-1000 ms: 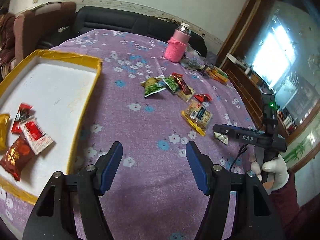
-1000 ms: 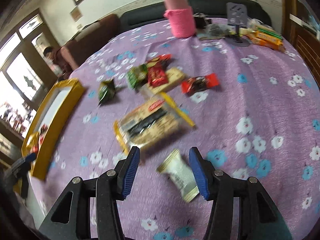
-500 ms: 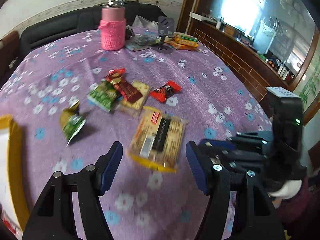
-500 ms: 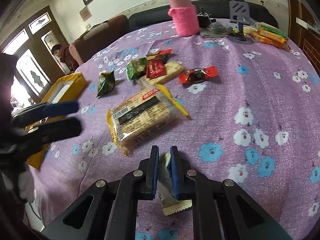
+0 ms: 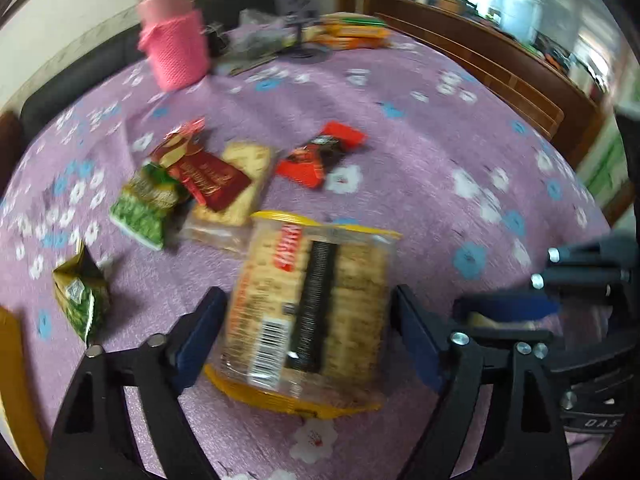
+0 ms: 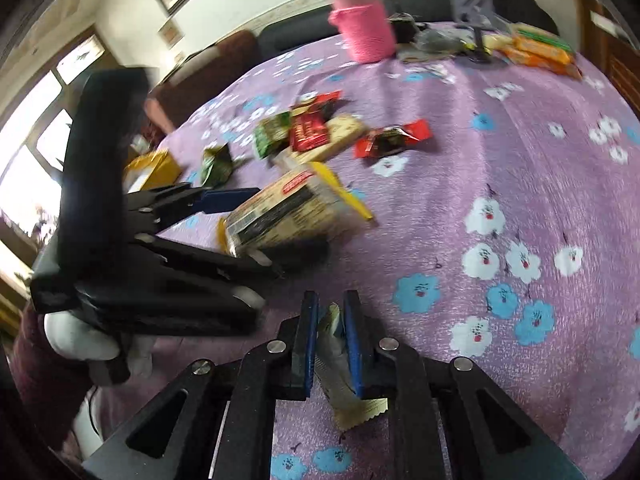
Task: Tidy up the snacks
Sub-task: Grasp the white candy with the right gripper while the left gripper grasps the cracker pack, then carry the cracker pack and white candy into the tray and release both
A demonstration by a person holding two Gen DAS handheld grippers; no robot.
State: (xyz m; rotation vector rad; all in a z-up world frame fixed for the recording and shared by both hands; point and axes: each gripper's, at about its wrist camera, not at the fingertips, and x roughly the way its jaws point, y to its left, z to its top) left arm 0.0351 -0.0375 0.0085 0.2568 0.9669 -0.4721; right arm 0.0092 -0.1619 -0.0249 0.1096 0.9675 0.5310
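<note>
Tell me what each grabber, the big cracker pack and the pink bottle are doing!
Left gripper: open, fingers on both sides of the cracker pack.
Right gripper: shut on a small white packet.
Cracker pack: between the open fingers.
Pink bottle: upright, cap on.

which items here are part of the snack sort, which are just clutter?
Job:
cracker pack, between the open left gripper fingers
small white packet, in the right gripper
green packets
red packets
yellow tray

Clutter:
pink bottle
phone stand
</note>
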